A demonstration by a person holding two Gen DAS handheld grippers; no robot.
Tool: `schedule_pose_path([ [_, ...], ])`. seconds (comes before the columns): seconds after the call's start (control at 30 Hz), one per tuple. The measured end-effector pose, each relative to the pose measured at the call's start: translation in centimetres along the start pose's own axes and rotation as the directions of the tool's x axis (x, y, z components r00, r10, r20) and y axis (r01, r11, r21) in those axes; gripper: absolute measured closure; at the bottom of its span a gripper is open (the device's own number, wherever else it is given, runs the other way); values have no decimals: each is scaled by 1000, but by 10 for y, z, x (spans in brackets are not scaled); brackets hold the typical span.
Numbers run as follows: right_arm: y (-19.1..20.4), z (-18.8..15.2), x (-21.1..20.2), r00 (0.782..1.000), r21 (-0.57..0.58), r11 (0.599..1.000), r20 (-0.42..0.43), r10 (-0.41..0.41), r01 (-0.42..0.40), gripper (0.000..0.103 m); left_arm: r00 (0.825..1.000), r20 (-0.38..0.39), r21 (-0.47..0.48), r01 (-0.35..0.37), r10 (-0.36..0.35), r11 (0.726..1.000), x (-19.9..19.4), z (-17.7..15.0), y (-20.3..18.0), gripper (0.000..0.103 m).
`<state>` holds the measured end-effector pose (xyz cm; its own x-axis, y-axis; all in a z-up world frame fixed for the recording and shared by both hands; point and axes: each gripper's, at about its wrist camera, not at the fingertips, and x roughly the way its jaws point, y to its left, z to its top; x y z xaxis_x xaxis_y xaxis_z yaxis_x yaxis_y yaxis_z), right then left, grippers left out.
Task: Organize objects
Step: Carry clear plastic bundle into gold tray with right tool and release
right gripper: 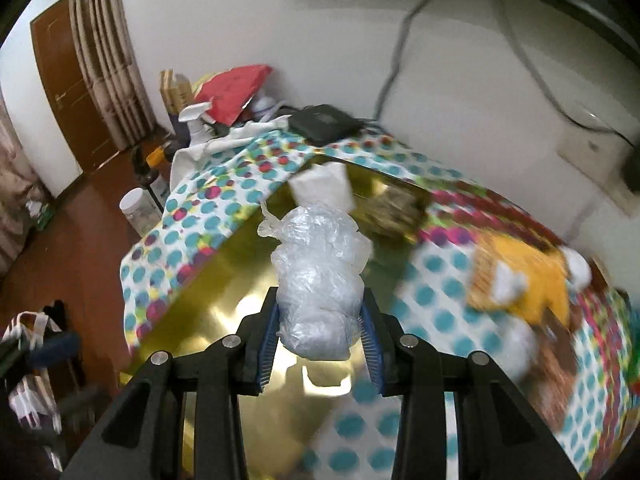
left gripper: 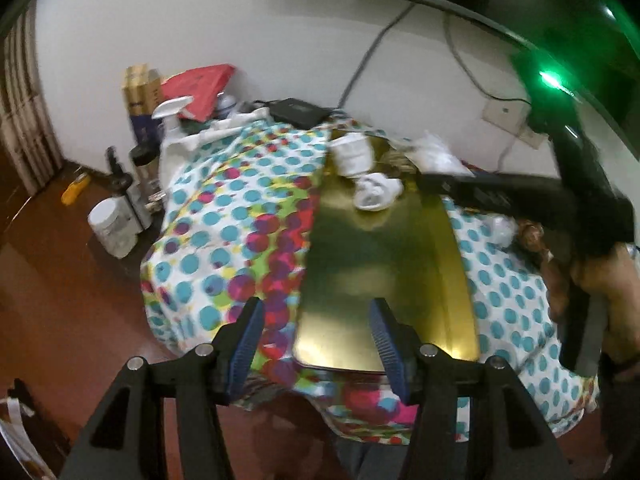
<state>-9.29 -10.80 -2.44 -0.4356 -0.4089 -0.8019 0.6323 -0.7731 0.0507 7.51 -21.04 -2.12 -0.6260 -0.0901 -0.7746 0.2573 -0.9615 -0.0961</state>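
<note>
Right gripper (right gripper: 320, 336) pinches crumpled clear plastic bag (right gripper: 320, 276) over shiny gold metal tray (right gripper: 208, 304); left gripper (left gripper: 316, 344) spread, holding nothing.

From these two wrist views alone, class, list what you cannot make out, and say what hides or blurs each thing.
- Contents of the plastic bag held by the right gripper: crumpled film hides them.
- Yellow item on the polka-dot cloth: motion blur, right wrist view.
- Dark clump at the far end of the gold tray: blurred.
- Right gripper's fingertips in the left wrist view: dark smear.
- Tray's near end: behind the open left gripper.
</note>
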Motion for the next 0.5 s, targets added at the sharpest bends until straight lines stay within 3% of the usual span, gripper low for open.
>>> schedule_pose_path([
  [0.1,15,19,36,998,-14,1000,-67,-6,5,68,999,-13,-23,-34,33,999,4,-1,12,47],
  [0.23,30,30,74,989,-70,995,-124,-83,74,68,997,-34,-50,-75,74,996,10,0,27,47],
  [0.5,38,41,101,979,-96,988,-155,-135,121,68,993,-56,-62,-105,102,993,20,1,39,47],
])
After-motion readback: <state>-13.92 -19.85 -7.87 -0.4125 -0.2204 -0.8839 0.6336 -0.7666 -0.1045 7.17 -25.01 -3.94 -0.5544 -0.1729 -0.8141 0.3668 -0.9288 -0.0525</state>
